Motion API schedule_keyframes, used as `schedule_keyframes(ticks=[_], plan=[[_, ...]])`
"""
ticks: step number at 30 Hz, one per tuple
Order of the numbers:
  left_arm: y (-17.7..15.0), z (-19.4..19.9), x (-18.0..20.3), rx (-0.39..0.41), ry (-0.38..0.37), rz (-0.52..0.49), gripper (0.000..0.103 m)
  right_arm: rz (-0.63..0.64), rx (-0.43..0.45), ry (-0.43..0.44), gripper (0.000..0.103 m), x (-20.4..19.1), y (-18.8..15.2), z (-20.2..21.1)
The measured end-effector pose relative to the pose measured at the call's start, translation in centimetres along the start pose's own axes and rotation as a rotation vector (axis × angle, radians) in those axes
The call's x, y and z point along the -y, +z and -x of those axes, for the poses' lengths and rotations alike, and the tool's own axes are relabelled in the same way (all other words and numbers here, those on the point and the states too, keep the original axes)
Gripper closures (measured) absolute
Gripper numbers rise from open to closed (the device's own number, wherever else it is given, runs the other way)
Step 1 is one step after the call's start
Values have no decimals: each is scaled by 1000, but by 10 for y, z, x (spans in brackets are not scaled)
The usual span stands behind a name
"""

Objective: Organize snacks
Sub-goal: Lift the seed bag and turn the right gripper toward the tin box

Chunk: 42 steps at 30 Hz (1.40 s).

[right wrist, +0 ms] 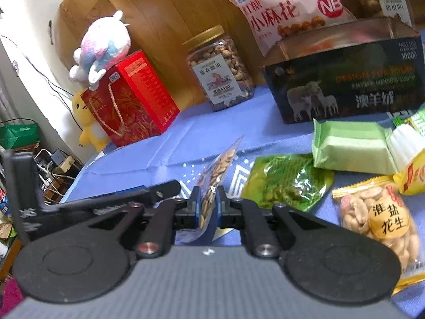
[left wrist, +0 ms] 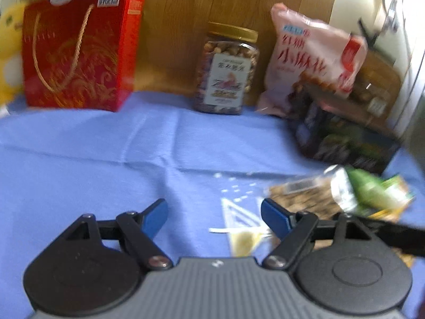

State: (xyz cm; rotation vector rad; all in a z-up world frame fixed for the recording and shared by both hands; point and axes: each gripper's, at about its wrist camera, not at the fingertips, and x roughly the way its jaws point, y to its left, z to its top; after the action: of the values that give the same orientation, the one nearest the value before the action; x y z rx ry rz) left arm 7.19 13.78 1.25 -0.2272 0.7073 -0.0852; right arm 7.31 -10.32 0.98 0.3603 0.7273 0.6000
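Holding the small clear bag of nuts [right wrist: 212,183] tight in my right gripper [right wrist: 207,207], I should lift slowly. My left gripper [left wrist: 213,216] is wide apart, empty, near the dark box [left wrist: 345,143].

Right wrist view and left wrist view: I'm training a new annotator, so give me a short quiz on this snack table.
1. True or false: the right tool is shut on a snack packet.
2. What sits on top of the red gift box?
A. a jar
B. a plush toy
C. a green packet
3. Fill in: the left tool stands ____ with nothing between its fingers.

Key:
1. True; the clear packet of nuts is pinched between the pads.
2. B, the plush toy.
3. open.
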Motion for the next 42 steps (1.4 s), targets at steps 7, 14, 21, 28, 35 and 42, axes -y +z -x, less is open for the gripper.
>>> schedule_keyframes(ticks=[7,14,21,28,35,42], plan=[[-1,-2,-3,-6,-86,48,22,32,-22,-18,89,-1,-1,3],[-2,-1,-3,-6,-104,34,21,140,-3,-37,89,-17,-2,9],[-4,0,-3,-6,-121,35,19,172,6,-33,89,-18,-2,12],[-5,1,-2,-22,-204,45,18,170,16,-29,89,-20,-2,15],[-6,3,0,-36,-280,58,18,167,32,-40,90,-19,-1,20],[-7,4,-1,-60,-370,94,17,178,40,-46,90,-24,0,24]])
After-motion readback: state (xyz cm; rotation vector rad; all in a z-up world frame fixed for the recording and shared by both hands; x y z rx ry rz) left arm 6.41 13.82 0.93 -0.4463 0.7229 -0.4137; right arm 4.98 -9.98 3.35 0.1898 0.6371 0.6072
